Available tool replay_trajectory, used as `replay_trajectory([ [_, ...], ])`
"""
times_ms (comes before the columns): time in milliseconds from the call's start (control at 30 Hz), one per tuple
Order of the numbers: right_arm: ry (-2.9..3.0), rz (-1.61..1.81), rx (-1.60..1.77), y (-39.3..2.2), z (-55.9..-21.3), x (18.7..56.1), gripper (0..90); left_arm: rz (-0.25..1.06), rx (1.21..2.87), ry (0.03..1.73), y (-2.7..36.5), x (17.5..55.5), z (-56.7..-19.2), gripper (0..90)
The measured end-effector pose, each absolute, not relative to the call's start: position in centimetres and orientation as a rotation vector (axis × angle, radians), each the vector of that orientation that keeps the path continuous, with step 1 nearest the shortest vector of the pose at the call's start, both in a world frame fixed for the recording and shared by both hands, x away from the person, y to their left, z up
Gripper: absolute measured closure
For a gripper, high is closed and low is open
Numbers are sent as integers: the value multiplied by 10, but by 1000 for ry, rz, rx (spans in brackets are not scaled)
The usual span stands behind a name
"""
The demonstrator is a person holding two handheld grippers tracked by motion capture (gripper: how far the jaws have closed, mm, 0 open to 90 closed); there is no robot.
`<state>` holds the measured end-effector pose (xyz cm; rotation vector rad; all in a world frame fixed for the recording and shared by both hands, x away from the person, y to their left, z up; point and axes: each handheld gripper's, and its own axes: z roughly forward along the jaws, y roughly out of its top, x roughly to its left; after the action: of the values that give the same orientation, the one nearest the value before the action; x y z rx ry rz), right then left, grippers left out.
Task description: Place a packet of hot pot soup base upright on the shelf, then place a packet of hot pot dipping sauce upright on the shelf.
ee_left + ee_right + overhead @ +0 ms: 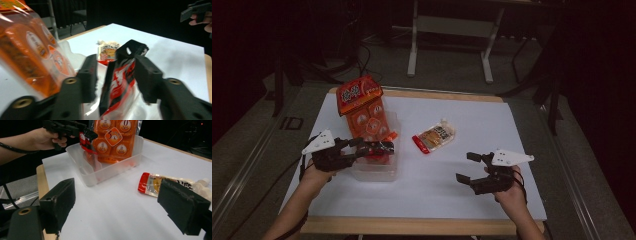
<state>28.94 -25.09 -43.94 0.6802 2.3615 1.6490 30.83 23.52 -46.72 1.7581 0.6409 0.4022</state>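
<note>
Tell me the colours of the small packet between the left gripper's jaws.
Red, white and black packet, best seen in the left gripper view.

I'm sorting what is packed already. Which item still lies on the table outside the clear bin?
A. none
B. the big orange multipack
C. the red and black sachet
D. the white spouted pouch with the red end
D: the spouted pouch lies on the white table, right of the clear bin.
</note>
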Motion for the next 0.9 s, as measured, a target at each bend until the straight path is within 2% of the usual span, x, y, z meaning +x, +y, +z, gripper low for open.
replay_trajectory([
  [67,2357,1644,679,-252,-439,290,171,395,1758,652,232,308,-463,358],
  [133,2348,1637,673,-252,-438,290,170,374,1746,651,230,307,-461,263],
  [400,2316,1567,670,-253,-433,289,128,388,1761,625,216,297,-448,84],
  [533,2306,1567,697,-252,-429,291,123,406,1742,628,210,291,-439,23],
  [900,2267,1549,741,-250,-420,304,111,420,1745,592,194,274,-428,22],
])
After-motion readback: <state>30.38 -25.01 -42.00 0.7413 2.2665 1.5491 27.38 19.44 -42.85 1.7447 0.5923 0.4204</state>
